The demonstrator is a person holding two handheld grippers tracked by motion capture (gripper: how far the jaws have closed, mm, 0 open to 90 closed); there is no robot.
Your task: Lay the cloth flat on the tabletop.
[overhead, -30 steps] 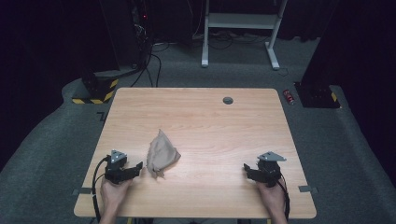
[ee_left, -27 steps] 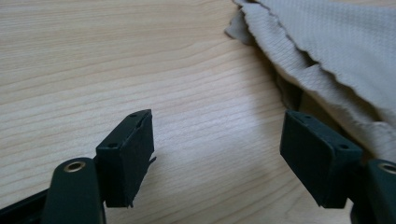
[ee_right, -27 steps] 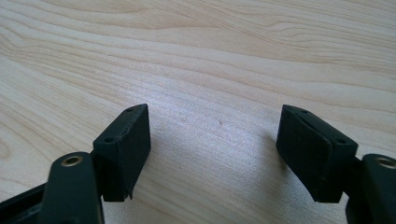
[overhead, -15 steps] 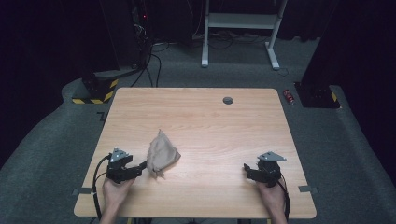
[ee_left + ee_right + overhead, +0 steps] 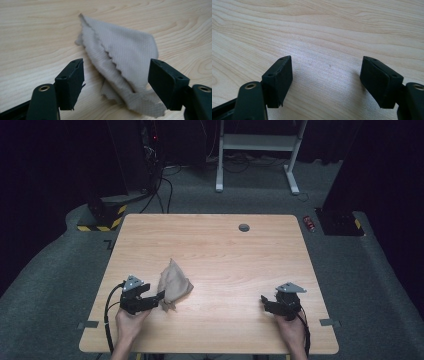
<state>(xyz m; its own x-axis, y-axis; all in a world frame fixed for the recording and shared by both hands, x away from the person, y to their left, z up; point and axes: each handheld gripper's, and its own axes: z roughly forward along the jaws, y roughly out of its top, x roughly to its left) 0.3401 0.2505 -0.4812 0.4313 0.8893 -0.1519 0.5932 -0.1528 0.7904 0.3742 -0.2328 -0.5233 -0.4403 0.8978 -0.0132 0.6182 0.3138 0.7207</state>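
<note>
Cloth (image 5: 125, 62) crumpled on table (image 5: 225, 245) | left claw (image 5: 116, 85) spread wide — straddling its near end | right claw (image 5: 327, 82) spread — over bare wood

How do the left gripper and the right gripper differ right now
The left gripper has the beige cloth lying between its open jaws, at the cloth's near corner; the right gripper has bare wooden table between its jaws. In the high view, the left gripper reaches the cloth, while the right gripper sits well apart from it. Both are open, low over the table, each held in a hand.
</note>
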